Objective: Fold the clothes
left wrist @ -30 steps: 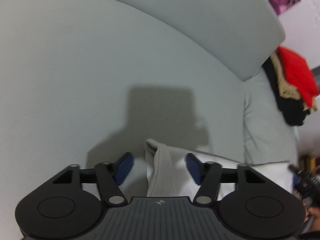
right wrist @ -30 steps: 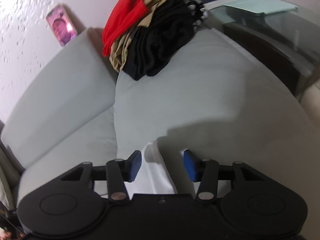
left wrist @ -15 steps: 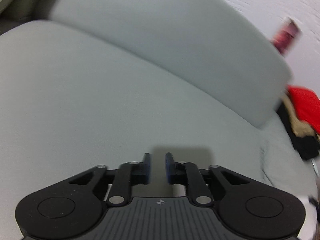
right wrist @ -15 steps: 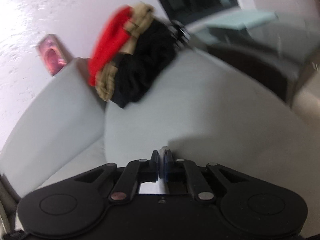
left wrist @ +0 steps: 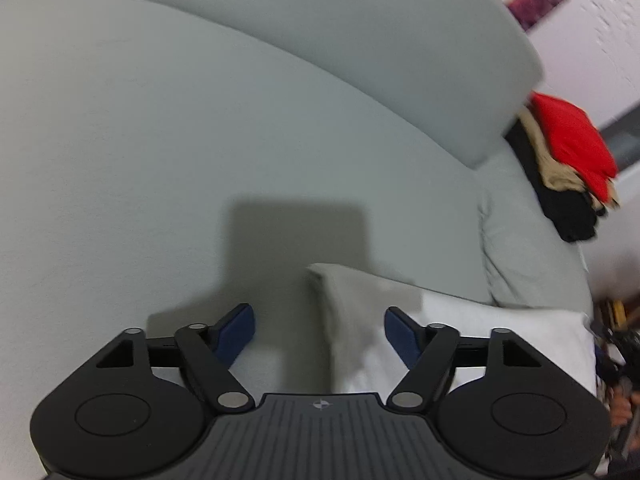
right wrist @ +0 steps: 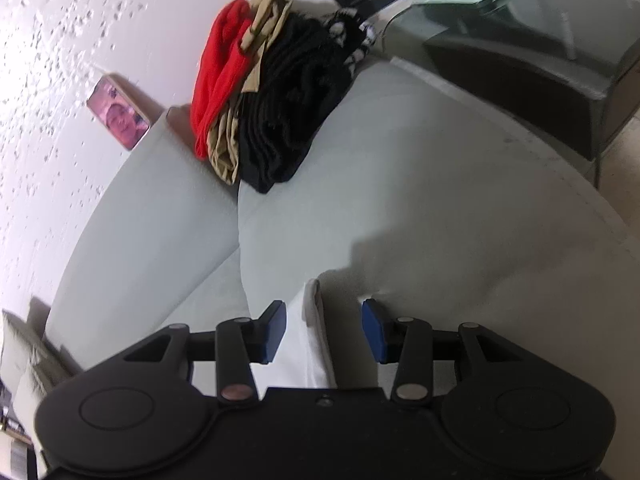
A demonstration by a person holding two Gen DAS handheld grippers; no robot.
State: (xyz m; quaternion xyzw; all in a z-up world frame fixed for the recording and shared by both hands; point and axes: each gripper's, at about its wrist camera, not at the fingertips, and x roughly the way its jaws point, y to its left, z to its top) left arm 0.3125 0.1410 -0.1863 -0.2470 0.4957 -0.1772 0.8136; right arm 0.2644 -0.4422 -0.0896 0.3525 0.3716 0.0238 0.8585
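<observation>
A white folded garment lies flat on the pale grey sofa seat. In the left wrist view its left corner sits between the jaws of my left gripper, which is open and holds nothing. In the right wrist view the garment's right edge lies between the jaws of my right gripper, also open and empty. Both grippers hover just above the cloth.
A pile of red, tan and black clothes rests on the sofa's far end, also in the left wrist view. A framed photo leans on the wall. A glass table stands beside the sofa.
Both grippers were shut half a second ago and are now open, with the white garment lying between their jaws on the seat.
</observation>
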